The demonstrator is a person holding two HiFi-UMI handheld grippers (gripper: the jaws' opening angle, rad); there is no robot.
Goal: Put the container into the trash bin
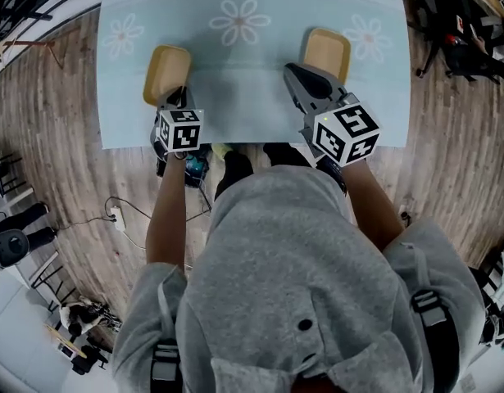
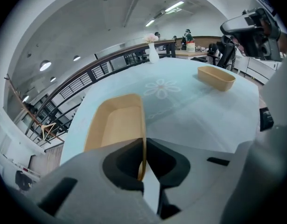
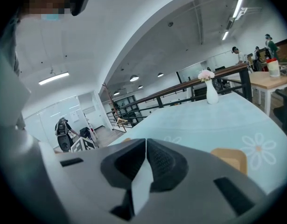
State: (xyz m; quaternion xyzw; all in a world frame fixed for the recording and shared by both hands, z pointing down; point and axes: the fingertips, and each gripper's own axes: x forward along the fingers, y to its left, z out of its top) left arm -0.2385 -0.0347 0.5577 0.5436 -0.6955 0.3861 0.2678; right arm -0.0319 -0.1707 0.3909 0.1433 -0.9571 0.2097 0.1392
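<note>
Tan oval container (image 2: 116,122) directly ahead of left gripper (image 2: 144,143); near right wall clamped edge-on btw the two pads, jaws pressed almost together on that thin wall. Resting on pale blue flower-print tablecloth (image 1: 252,88) or barely off it; can't tell which. Another tan one, the second container (image 1: 327,51), well apart to the right of left gripper, just ahead and right of right gripper (image 3: 146,143). Right gripper jaws pressed together, nothing btw them. No trash bin in any view.

Likely risks: one-sided pinch on a thin wall, so tilt or swing on lift; slip from pads w/ a quick move; drop short of bin. Bin unseen, so need to hunt for it while carrying; possible bump vs. table edge en route. Right gripper close to second container, so possible knock on a careless swing.

View differences: wall btw pads clear only in left gripper view; in head view, hidden under marker cube (image 1: 179,129). Both containers' layout near table's front edge, plus wood floor (image 1: 63,121), only in head view. Closed, empty right jaws only in right gripper view. Far ahead on table, white vase (image 3: 211,91) in both gripper views, outside head view.
</note>
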